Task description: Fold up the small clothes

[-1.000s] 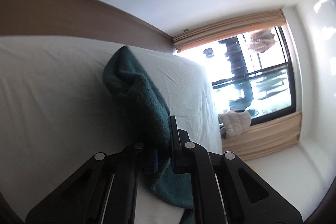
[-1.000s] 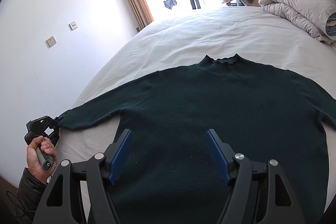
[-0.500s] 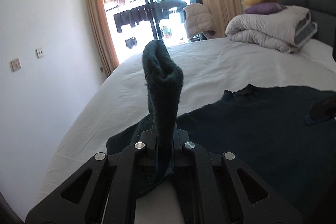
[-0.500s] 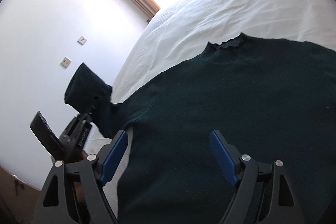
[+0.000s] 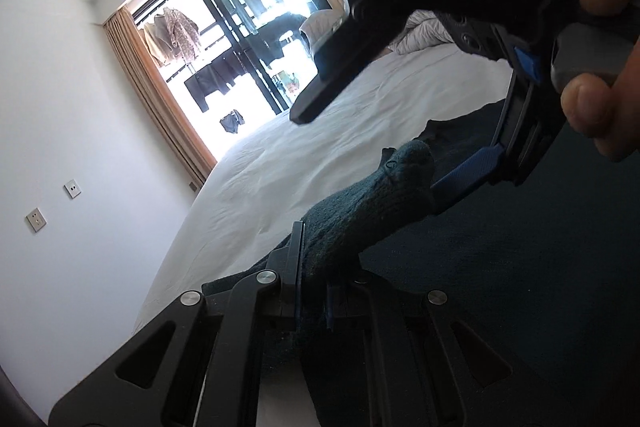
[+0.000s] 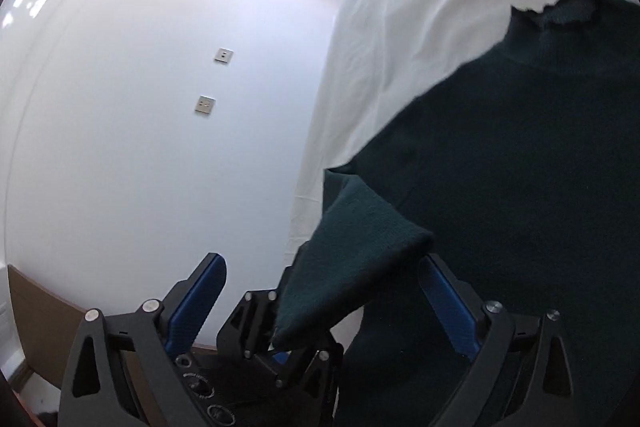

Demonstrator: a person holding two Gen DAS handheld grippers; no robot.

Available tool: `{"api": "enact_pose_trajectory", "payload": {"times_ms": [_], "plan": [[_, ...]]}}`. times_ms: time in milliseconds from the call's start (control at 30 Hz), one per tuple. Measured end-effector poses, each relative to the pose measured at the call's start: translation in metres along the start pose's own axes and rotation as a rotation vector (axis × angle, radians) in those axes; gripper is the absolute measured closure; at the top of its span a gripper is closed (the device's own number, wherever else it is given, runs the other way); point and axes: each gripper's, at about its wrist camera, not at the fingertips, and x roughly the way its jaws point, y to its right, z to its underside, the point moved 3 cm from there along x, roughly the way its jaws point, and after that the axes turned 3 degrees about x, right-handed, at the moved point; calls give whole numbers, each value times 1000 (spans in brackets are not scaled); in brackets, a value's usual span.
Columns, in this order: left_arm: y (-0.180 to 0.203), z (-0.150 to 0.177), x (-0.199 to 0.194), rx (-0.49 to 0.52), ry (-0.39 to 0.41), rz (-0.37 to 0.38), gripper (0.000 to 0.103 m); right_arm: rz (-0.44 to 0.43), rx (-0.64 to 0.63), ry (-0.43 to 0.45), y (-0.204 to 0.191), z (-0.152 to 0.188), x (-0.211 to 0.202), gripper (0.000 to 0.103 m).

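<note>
Lying flat on a white bed sheet (image 6: 400,27), a dark green knitted sweater (image 6: 540,187) fills the right side of the right wrist view. Its fabric is a fine, slightly fuzzy knit, and the raised neck (image 6: 560,15) has a small wavy edge. One sleeve (image 5: 372,211) is lifted off the bed and folded inward over the body of the garment. The sleeve's ribbed cuff end looks paler teal where daylight catches it.

The left gripper (image 5: 312,291) is clamped tight on this sleeve, with the cuff poking out past its black fingers. The right gripper (image 6: 324,303) has blue-padded jaws that are spreading apart. The lifted sleeve and the tip of the left gripper sit between them, but the pads do not press on the cloth. In the left wrist view, a person's fingers (image 5: 588,107) wrap the right gripper's handle. Behind the bed are a white wall with two socket plates (image 6: 206,105) and a bright window (image 5: 236,47) with tan curtains.
</note>
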Motion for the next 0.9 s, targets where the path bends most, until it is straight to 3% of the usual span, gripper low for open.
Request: {"api": "enact_pose_trajectory", "payload": {"times_ms": [67,200,300,367,500,600,633,667,733,900], "plan": [[2,-6,5,25,2,-5,97,-23,27,12,5,0,1,27],[11,-20,19,72,-2,-16,97,-22,-4,13,0,5,2,44],[18,-16,23,79,-17,-18,97,35,-62,25,-9,6,0,67],[18,-16,27,85,-27,-15,95,89,-90,57,-8,0,-7,92],[28,-14,33,71,-38,4,94,184,-148,115,-13,-17,-18,94],[13,-21,34,14,-61,30,82,246,-175,155,-15,-33,-26,94],[11,-19,32,1,-64,35,70,253,-177,167,-12,-38,-33,94],[-1,-23,35,-12,-60,42,44,263,-182,181,-11,-40,-41,94],[-12,-26,33,-51,-11,58,15,302,-192,206,-6,-48,-52,94],[-17,-7,3,-82,26,119,14,439,-172,259,36,-69,-91,94]]}}
